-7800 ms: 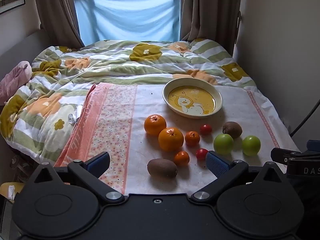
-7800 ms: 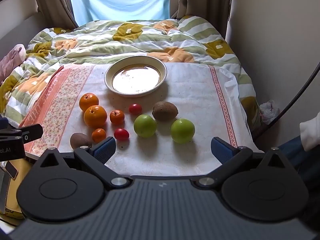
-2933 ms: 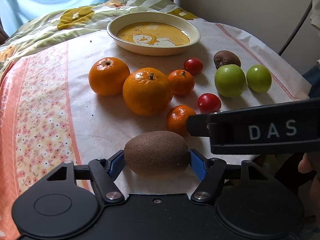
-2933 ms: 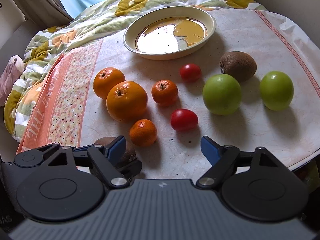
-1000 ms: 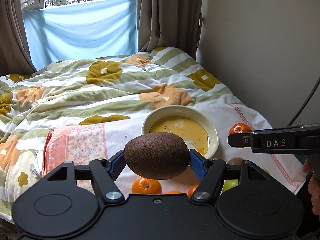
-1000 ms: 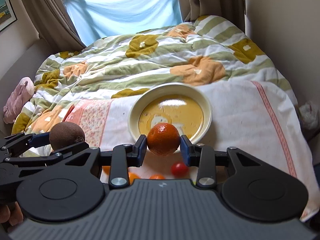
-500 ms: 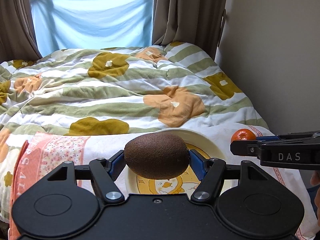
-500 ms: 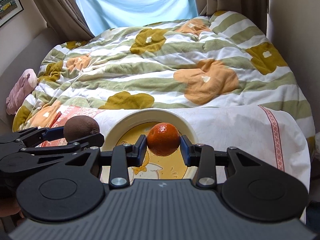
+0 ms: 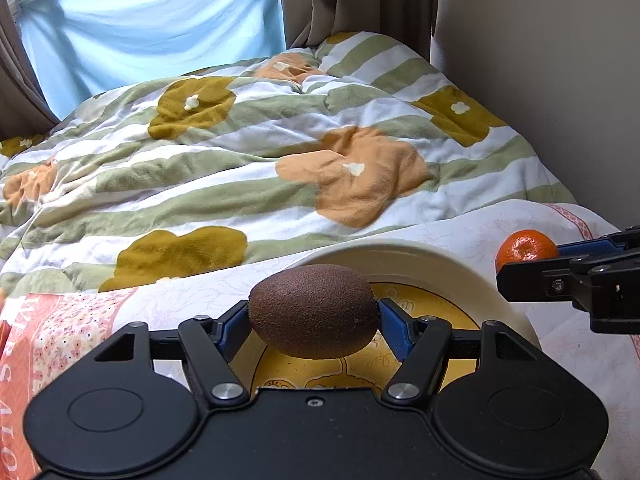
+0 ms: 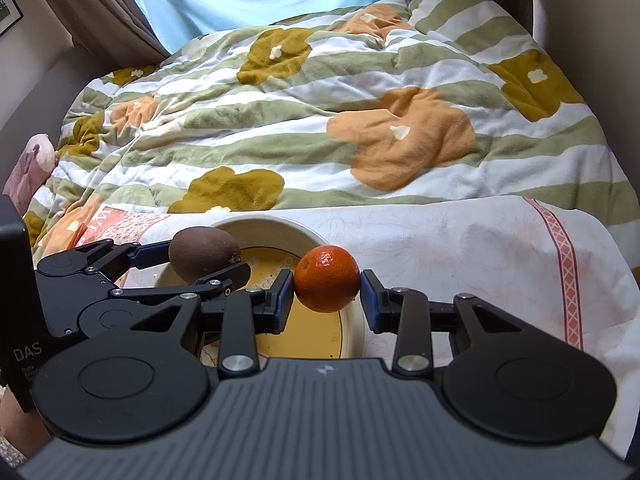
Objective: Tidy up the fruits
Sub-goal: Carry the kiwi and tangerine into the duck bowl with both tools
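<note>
My left gripper (image 9: 314,322) is shut on a brown kiwi (image 9: 314,311) and holds it just above the cream bowl (image 9: 472,280) with the yellow cartoon bottom. My right gripper (image 10: 327,285) is shut on a small orange mandarin (image 10: 327,279), which hangs over the bowl's (image 10: 352,332) right rim. In the right wrist view the left gripper (image 10: 192,258) with its kiwi (image 10: 202,255) sits to the left, over the bowl's left part. From the left wrist view the mandarin (image 9: 524,247) and the right gripper (image 9: 532,258) show at the right edge. The other fruits are hidden below both grippers.
The bowl rests on a white cloth (image 10: 480,248) with pink borders, spread over a bed. A green-striped floral quilt (image 9: 280,152) covers the bed beyond it. A beige wall (image 9: 560,60) runs along the right, curtains and a blue sheet (image 9: 152,36) at the back.
Both grippers have moved forward and down toward the bowl, which now lies right under the kiwi and the mandarin. The loose fruits have dropped out of view. Both grips are unchanged.
</note>
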